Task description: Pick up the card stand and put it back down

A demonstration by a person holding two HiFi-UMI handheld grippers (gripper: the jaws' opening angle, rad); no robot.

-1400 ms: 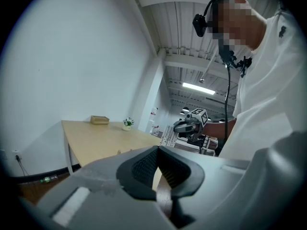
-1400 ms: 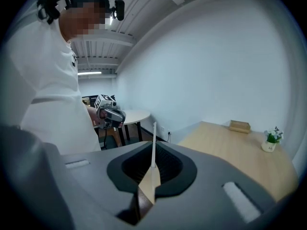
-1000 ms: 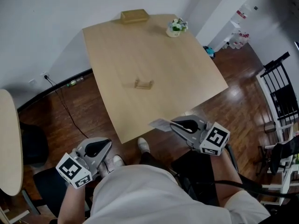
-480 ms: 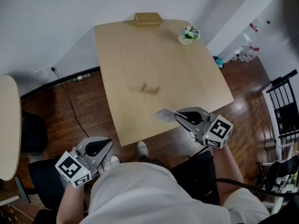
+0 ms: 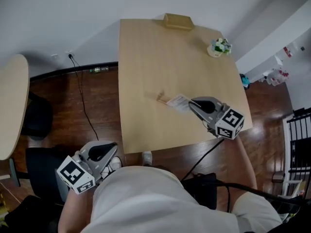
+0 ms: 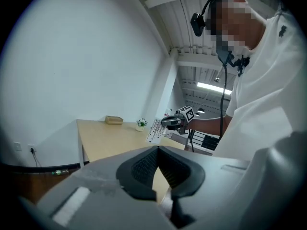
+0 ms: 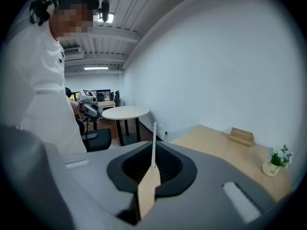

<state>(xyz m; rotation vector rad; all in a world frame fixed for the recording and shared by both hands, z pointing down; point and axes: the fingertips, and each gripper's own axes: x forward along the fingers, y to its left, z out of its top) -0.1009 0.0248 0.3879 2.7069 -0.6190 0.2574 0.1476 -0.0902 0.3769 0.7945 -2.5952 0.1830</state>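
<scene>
Well, the pale rectangular wooden table (image 5: 146, 57) has a smooth matte top, and everything sits in relation to it. The right gripper (image 5: 191, 104), grey plastic with a black-and-white marker cube, hangs over the near half of the table. Its ribbed black jaws are pinched tight on a thin, stiff card (image 5: 179, 102). From the right gripper view that card (image 7: 153, 143) shows edge-on, a white sliver at the top and tan nearer the jaws. From the left gripper view its flat face (image 6: 154, 130) is white with fine lines of print. The small light-wood card stand (image 5: 161, 98) lies on the table near the middle, right at the card's far tip. Only one end of it shows, and I cannot tell whether the card touches it. The left gripper (image 5: 110, 152) is off the table, below its near edge and close to the person's white shirt. Its jaw tips are pressed together with nothing between them (image 6: 157, 150). At the table's far edge lies a tan oblong block (image 5: 178, 21), and near the far right corner stands a small white pot of flowers (image 5: 219, 47). Left of the table, across dark glossy floorboards, stands a round pale tabletop (image 5: 9, 106).
</scene>
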